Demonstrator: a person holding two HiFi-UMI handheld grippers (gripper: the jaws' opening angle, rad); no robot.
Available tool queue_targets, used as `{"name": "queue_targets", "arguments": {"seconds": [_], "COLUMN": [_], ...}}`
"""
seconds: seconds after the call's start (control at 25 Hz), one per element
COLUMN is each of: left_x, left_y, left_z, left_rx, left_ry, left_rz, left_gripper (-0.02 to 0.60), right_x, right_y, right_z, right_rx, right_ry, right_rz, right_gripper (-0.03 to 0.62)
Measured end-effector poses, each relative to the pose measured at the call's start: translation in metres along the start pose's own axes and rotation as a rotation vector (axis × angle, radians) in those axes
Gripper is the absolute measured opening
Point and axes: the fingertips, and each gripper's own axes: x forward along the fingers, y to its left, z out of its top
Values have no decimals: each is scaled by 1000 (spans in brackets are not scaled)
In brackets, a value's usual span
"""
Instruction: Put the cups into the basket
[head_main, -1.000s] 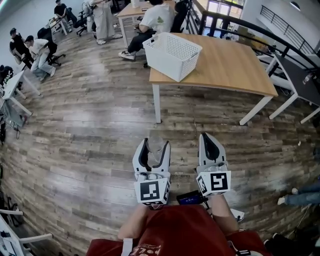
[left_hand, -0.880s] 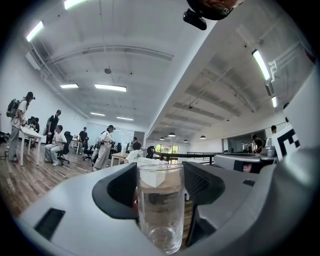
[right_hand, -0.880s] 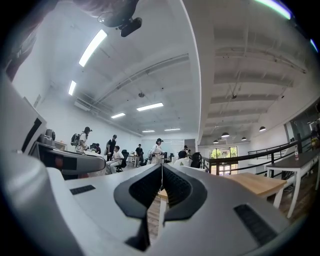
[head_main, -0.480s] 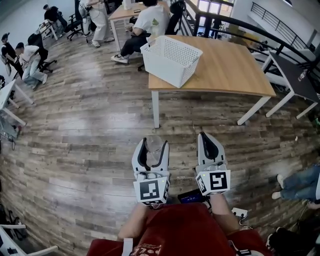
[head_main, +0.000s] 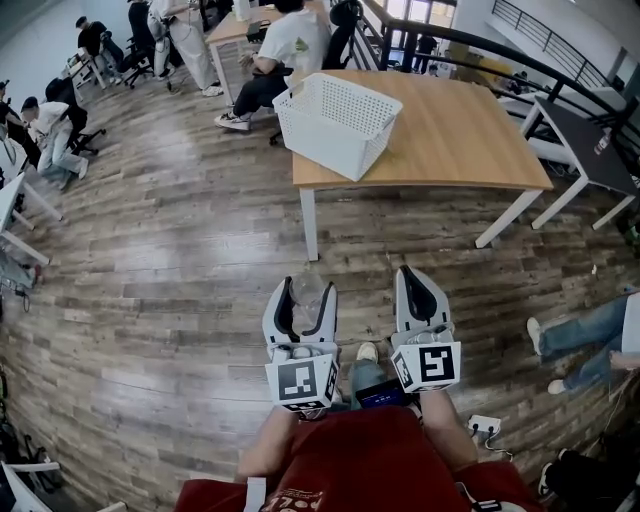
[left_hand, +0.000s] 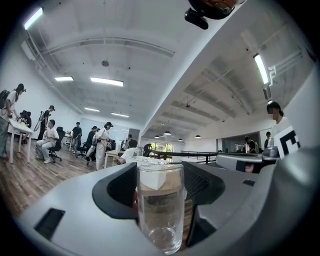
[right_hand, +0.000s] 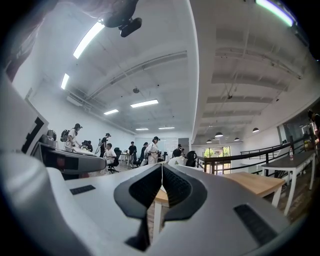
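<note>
The left hand-held gripper (head_main: 303, 291) pinches a clear, straight-sided glass cup (left_hand: 160, 205) upright between its dark pads, with the jaws spread wide around the cup's body. The right hand-held gripper (head_main: 416, 277) carries nothing, and its jaws are pressed together. Both are held out level over the wood-plank floor (head_main: 170, 250), well apart from the white perforated plastic basket (head_main: 335, 128). That basket sits at the near left corner of the light wooden table with white legs (head_main: 470, 140). The cup is therefore in hand but a good way short of its place, and no other cup shows on the table. The main risk I see is the grip itself: smooth glass held by its sides alone could slip downward or tip on a jolt, and a drop onto this hard floor would likely break it. The second risk lies at the basket. Its walls are tall and it sits close to the table's corner, so a cup brought in too low could knock the rim and push the light basket toward the edge. Letting go too high could crack the glass against the bottom. People sit just beyond the table, so a wide swing is best avoided.
</note>
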Motion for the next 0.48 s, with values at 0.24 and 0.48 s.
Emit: {"name": "queue_targets", "arguments": {"seconds": [0.24, 0.48], "left_x": [27, 62], "left_y": [0, -5], "left_z": [-6, -8], "left_rx": [4, 12], "left_ry": [10, 20], "left_rz": [6, -1], "left_gripper": [287, 287], "right_x": [23, 51], "right_y": [-16, -39], "right_z": [-9, -15], "right_rx": [17, 27], "right_ry": [2, 6], "right_rz": [4, 3], "right_gripper": [11, 11]}}
